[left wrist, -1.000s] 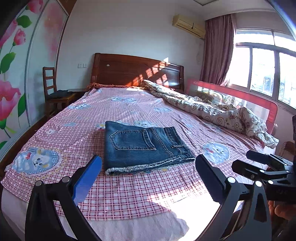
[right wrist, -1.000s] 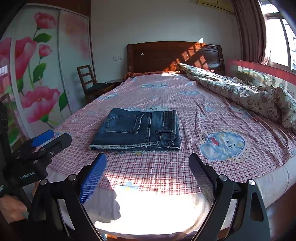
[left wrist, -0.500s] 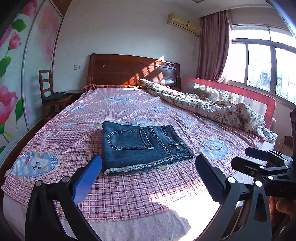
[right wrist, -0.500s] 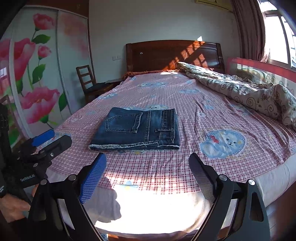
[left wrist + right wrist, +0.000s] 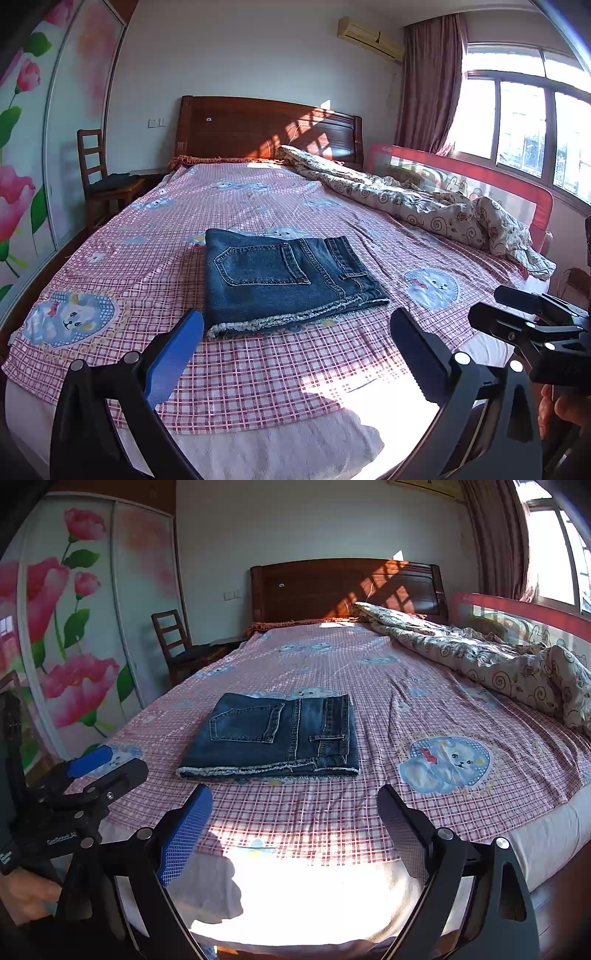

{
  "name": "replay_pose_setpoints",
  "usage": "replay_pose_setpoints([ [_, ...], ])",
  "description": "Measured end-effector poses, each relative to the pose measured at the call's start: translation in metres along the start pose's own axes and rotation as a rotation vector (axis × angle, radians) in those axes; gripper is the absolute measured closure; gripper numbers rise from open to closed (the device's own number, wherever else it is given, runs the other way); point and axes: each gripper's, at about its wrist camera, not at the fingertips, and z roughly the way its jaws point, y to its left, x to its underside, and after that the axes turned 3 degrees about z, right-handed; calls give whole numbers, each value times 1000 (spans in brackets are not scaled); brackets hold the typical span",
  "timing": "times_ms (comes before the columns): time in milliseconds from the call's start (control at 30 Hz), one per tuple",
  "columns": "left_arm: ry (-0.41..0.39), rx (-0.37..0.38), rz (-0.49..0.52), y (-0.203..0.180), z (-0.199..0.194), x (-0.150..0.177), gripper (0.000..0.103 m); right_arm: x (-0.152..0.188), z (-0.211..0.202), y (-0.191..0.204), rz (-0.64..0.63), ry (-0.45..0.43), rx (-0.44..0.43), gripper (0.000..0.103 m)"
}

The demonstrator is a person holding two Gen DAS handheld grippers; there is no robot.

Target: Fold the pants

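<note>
Blue denim pants (image 5: 280, 278) lie folded into a compact rectangle on the pink checked bedsheet (image 5: 258, 369), back pocket up, frayed hem toward me. The right wrist view shows the same pants (image 5: 277, 736) at centre. My left gripper (image 5: 295, 350) hangs open over the bed's near edge, short of the pants, nothing between its fingers. My right gripper (image 5: 295, 827) is open too, held back over the foot of the bed and empty. Each gripper shows at the edge of the other's view, held by a hand.
A crumpled patterned quilt (image 5: 417, 199) runs along the right side against a red bed rail (image 5: 461, 173). A wooden headboard (image 5: 266, 133) stands at the far end. A wooden chair (image 5: 177, 646) and a flowered wardrobe (image 5: 74, 627) stand on the left.
Both grippers stay open and empty while drifting slightly back from the bed. The folded pants have not moved.
</note>
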Motion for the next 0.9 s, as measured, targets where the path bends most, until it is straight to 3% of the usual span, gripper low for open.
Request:
replay_pose_setpoints([
  [267, 31, 7, -21, 4, 4, 1, 2, 0, 1, 0, 0, 5, 1, 13],
  [900, 22, 23, 14, -1, 2, -2, 2, 0, 2, 1, -7, 11, -4, 13],
])
